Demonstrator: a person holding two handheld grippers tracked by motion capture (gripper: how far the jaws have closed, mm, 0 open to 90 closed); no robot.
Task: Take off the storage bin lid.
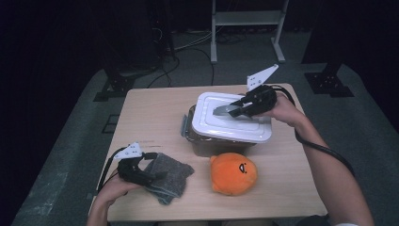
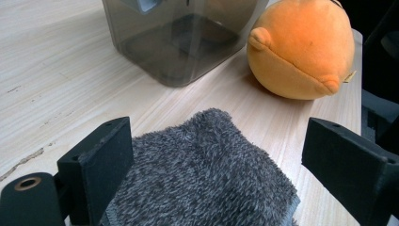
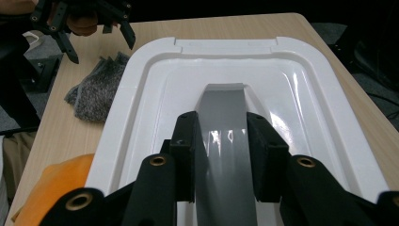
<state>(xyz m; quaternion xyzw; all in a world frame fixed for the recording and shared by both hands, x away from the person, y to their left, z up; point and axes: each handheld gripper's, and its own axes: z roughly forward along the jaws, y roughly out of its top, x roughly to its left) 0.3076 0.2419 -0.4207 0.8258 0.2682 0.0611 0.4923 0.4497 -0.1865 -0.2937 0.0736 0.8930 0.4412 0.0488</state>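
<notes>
Right gripper (image 3: 221, 155) clamps the grey handle (image 3: 221, 117) of the white lid (image 1: 233, 123), askew atop the container (image 1: 214, 146). Left gripper (image 2: 216, 160) stands released over the cloth (image 2: 202, 174). We advise lifting straight, level.

High view: fixed above the person's side, facing forward and down, far enough to take in the whole table (image 1: 141, 101) and floor beyond. Left gripper view: low, just above the grey cloth (image 2: 202, 179), looking level across the tabletop toward the orange plush toy (image 2: 301, 47) and the box (image 2: 179, 37), both near. Right gripper view: close above the white lid (image 3: 155, 61), angled down along it; farther off it shares the cloth and the left gripper (image 3: 80, 21) with the high view.
</notes>
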